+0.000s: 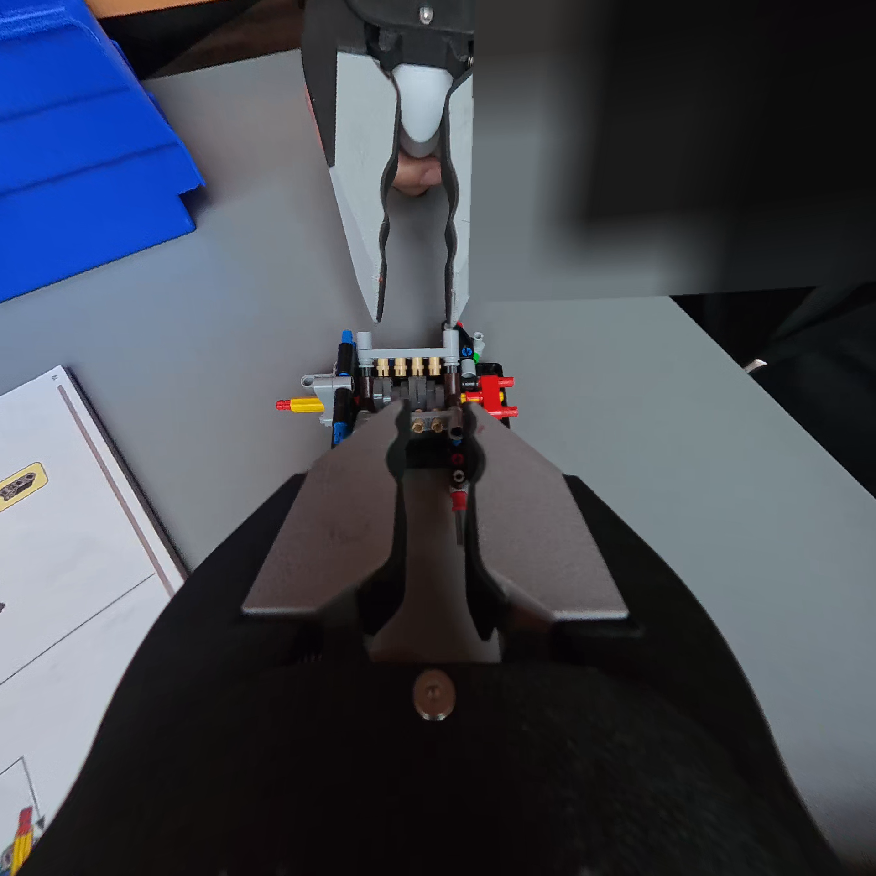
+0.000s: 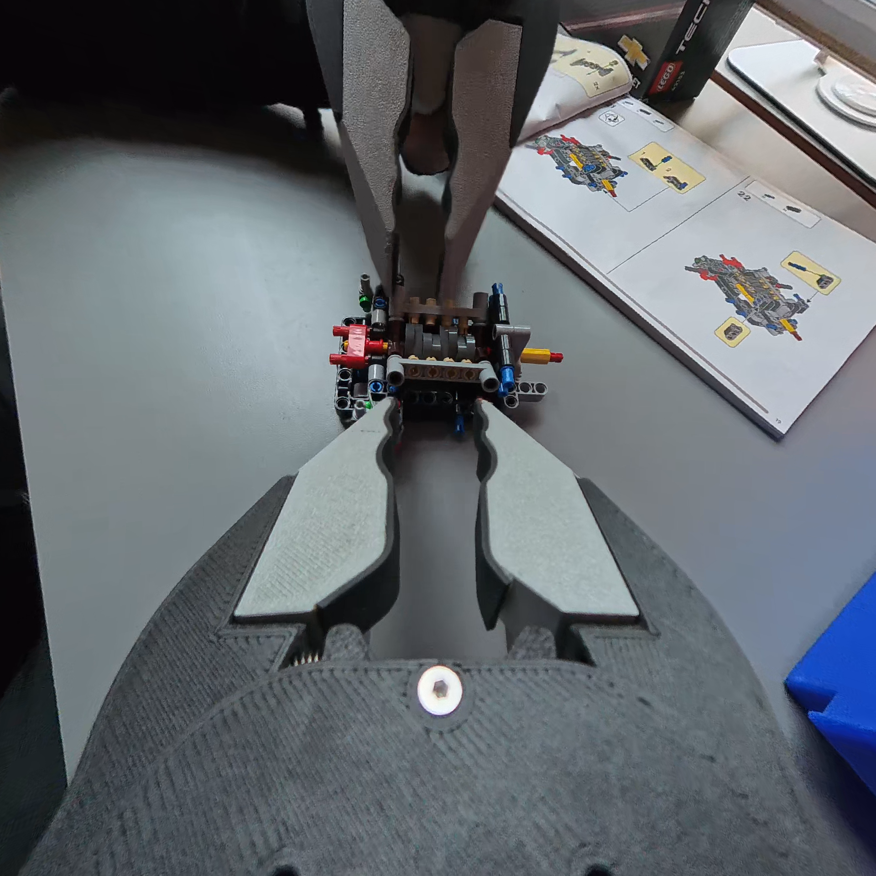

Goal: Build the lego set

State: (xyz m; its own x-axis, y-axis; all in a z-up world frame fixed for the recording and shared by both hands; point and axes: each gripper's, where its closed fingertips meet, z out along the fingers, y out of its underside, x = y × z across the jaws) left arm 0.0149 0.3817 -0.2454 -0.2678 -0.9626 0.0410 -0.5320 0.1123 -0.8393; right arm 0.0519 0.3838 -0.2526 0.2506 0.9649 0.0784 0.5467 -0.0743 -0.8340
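A small Technic lego model (image 1: 407, 379) stands on the grey table (image 1: 616, 450). It has a black frame, dark grey crank parts, red and yellow pins at its sides, and a light grey beam with tan pins (image 1: 407, 353) on the far edge. My left gripper (image 1: 434, 407) is closed on the model's near side, with the frame between its fingers. In the right wrist view the model (image 2: 436, 351) lies just ahead of my right gripper (image 2: 434, 405), which is open with its tips at the model's edge by the grey beam (image 2: 443, 374). The left gripper (image 2: 418, 284) comes in from the opposite side.
An open instruction booklet (image 2: 663, 237) lies beside the model; it also shows in the left wrist view (image 1: 71, 521). A blue bin (image 1: 80, 142) stands at the table's back left, and its corner shows at the right (image 2: 844, 687). A black set box (image 2: 687, 52) stands behind the booklet.
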